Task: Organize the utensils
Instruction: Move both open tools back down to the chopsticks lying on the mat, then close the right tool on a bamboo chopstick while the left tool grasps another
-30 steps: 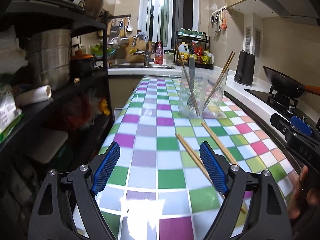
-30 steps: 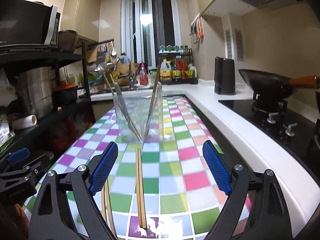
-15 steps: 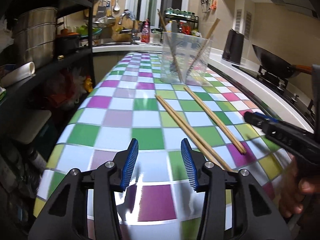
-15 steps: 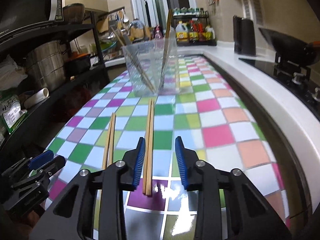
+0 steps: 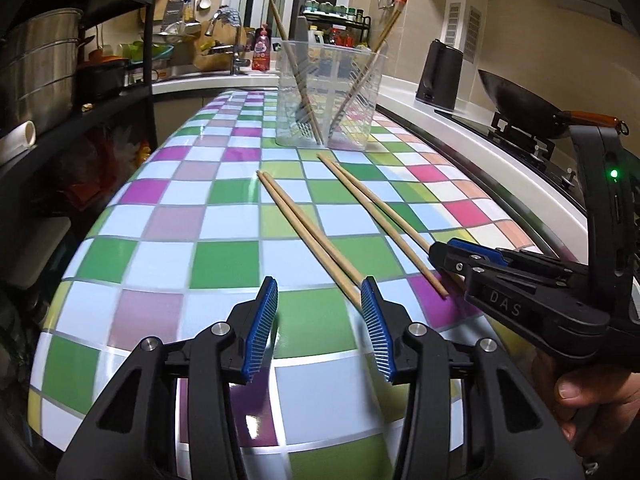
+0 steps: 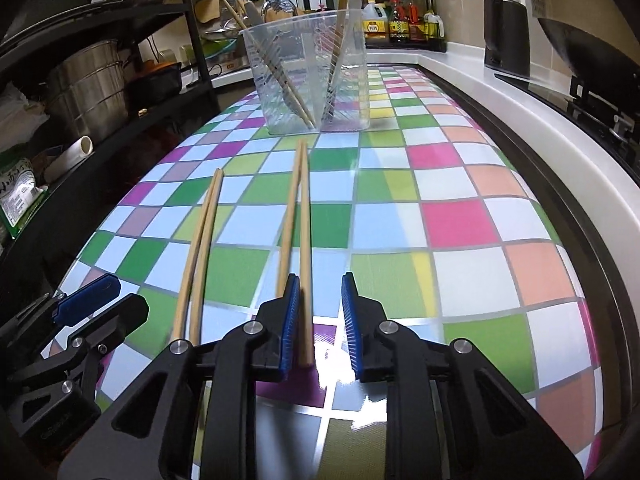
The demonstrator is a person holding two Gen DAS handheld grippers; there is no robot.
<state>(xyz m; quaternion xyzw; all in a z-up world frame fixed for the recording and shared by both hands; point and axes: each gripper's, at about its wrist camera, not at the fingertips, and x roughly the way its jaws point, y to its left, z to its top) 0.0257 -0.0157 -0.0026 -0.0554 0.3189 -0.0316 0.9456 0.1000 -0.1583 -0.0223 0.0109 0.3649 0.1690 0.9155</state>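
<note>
both grippers dropped to the desk's near edge, jaws way narrower than a sec ago | right gripper closing, one stick of right chopstick pair between jaws, not pinched yet | left gripper half-open, empty, left pair just beside its right pad | cup far end, pickup's basically next

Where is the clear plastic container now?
In both wrist views, the clear plastic container stands upright on the checkered table, beyond the far tips of both chopstick pairs, with utensils leaning inside.
</note>
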